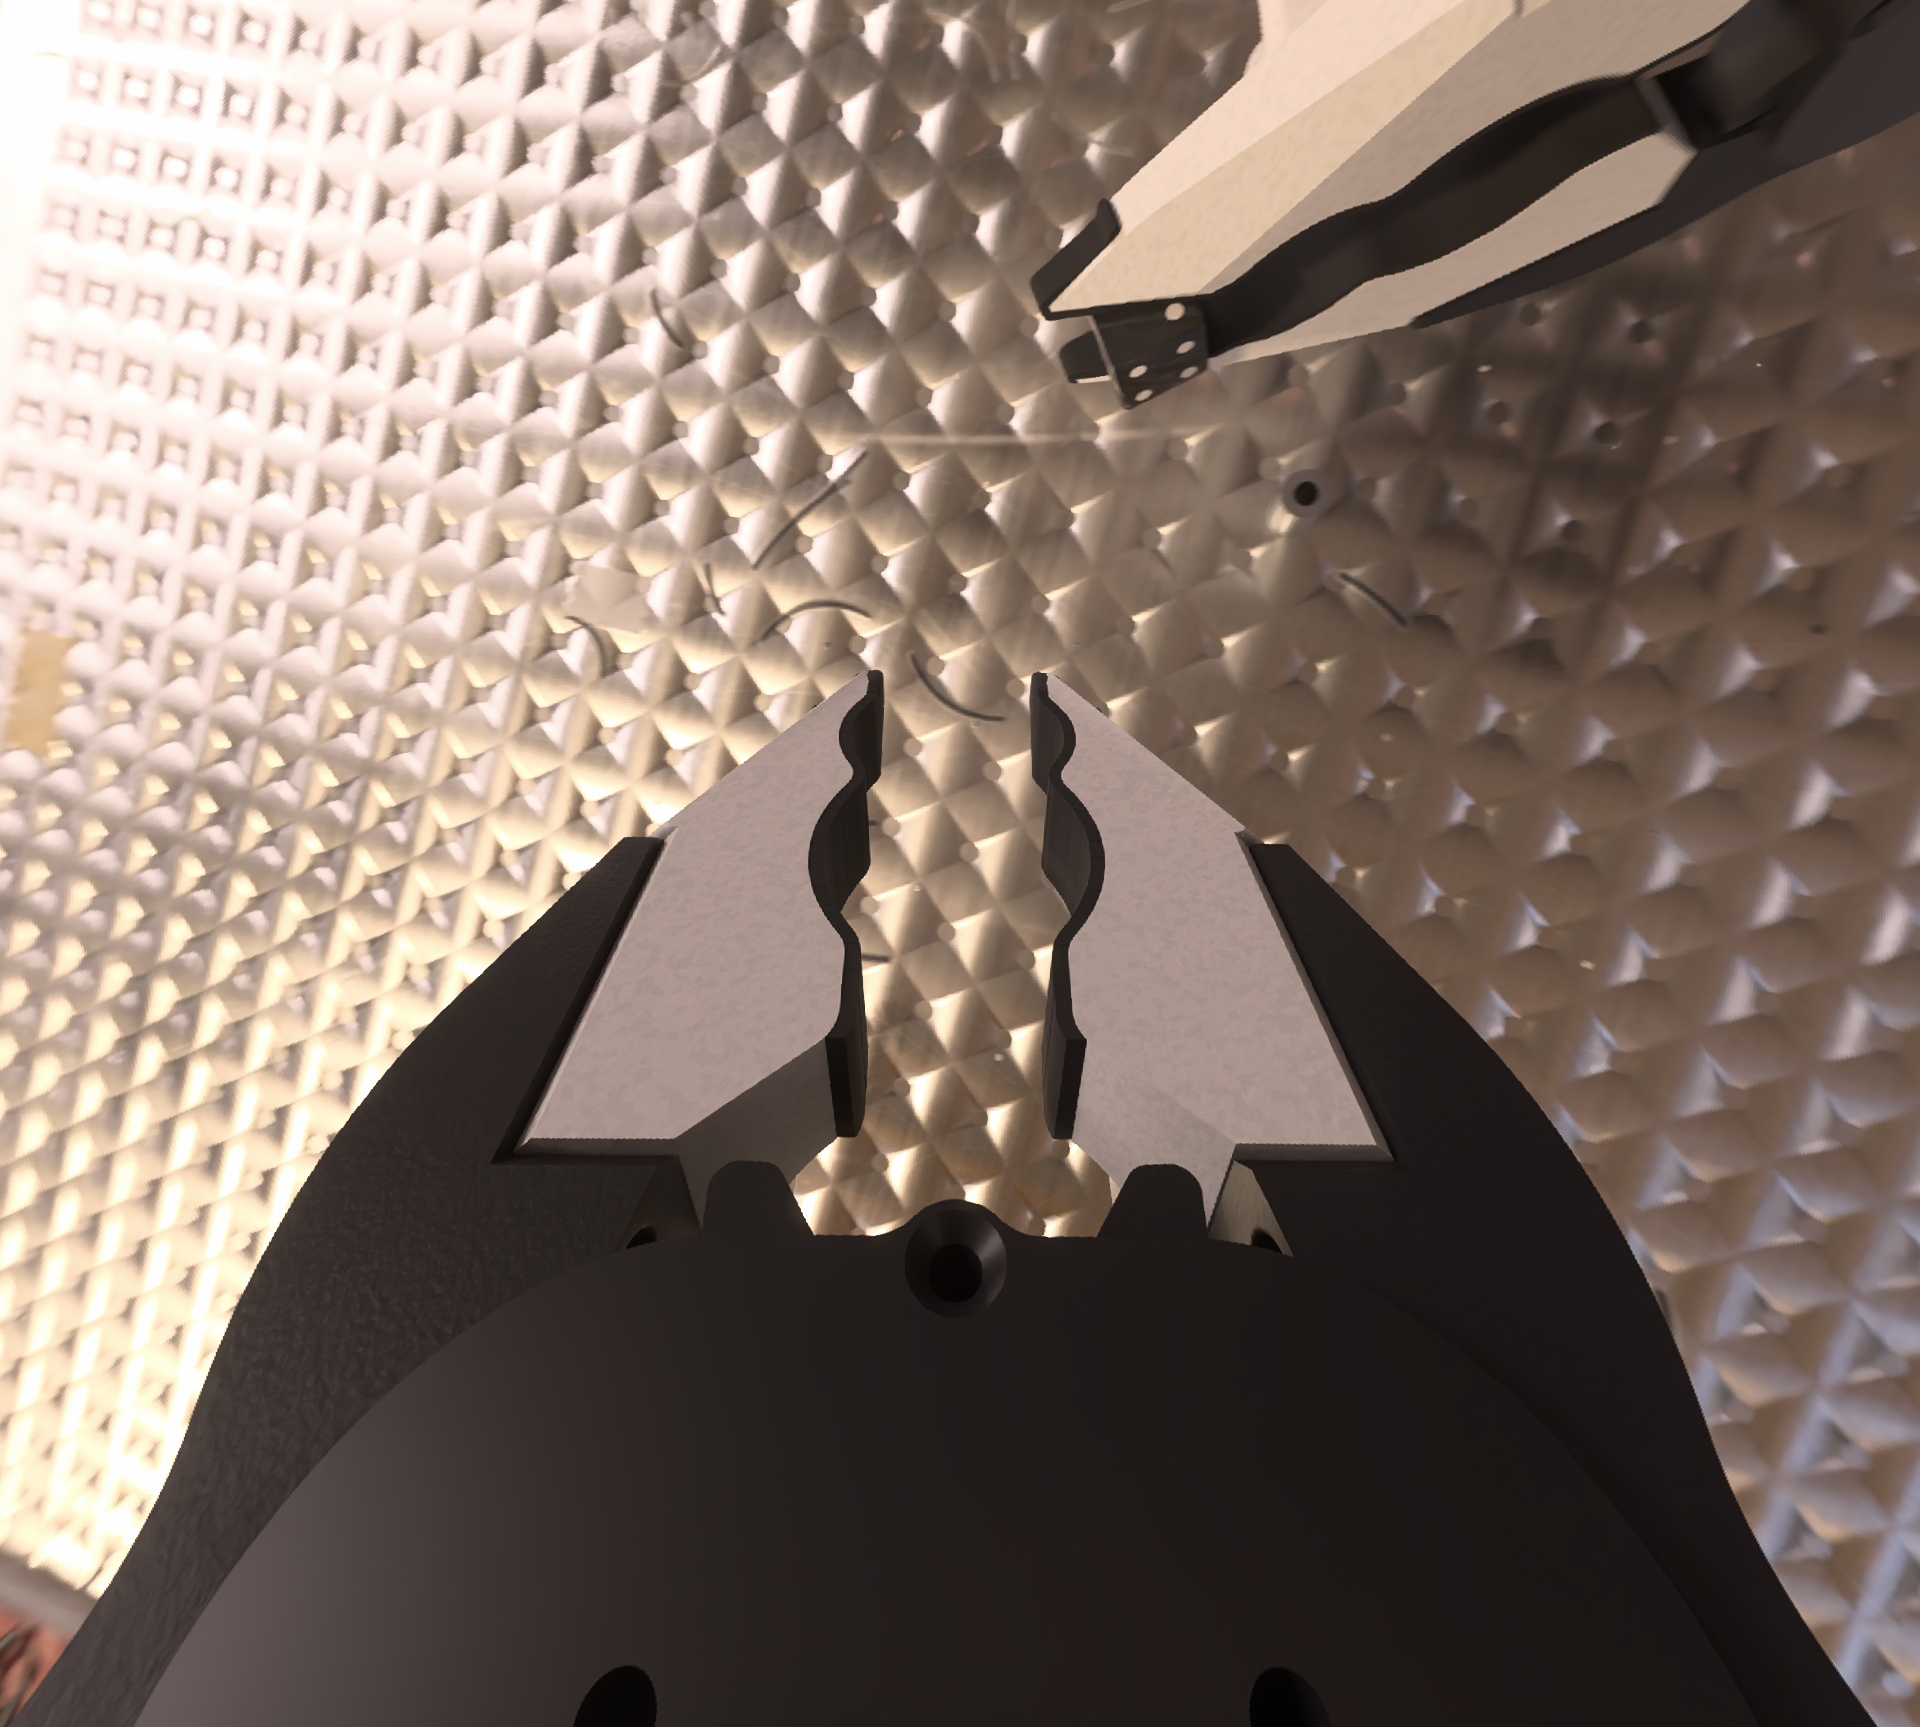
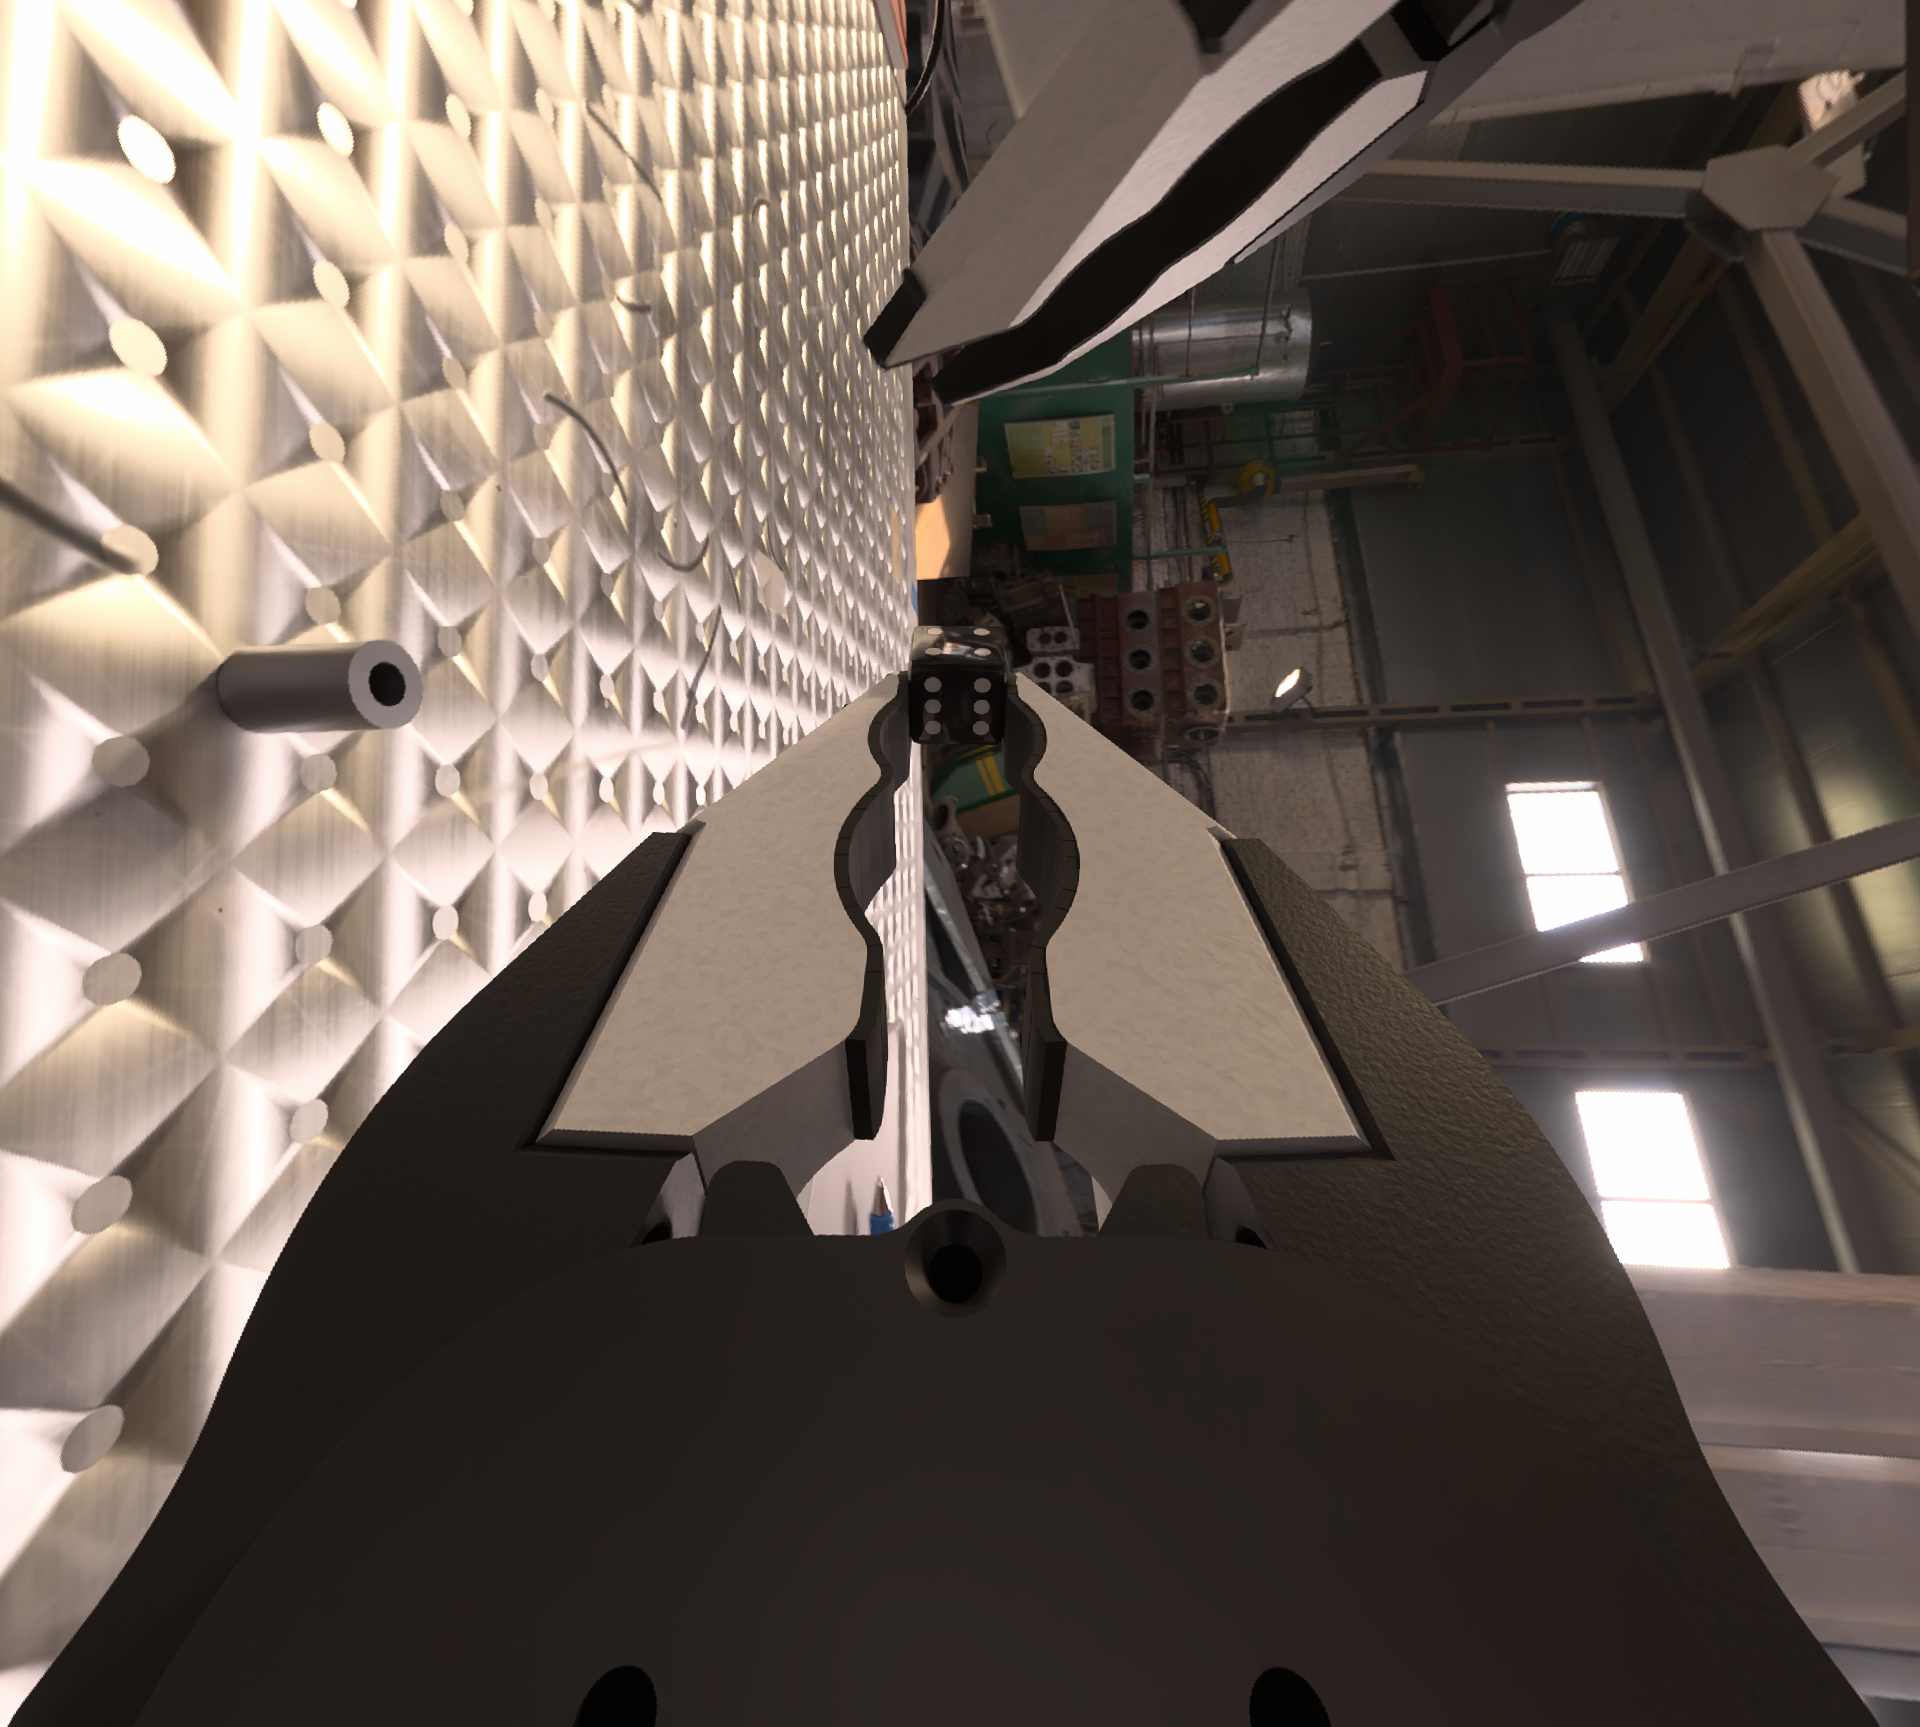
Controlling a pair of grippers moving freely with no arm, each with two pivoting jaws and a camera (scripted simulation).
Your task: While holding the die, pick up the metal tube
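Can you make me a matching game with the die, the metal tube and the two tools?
Things:
1. die
2. metal tube
3. left tool
4. right tool

States:
A. open, holding nothing
B. standing on end on the patterned metal table
C. black with white dots, pinched at the tips
D. shut on the die

Pairs: 1-C, 2-B, 3-A, 4-D
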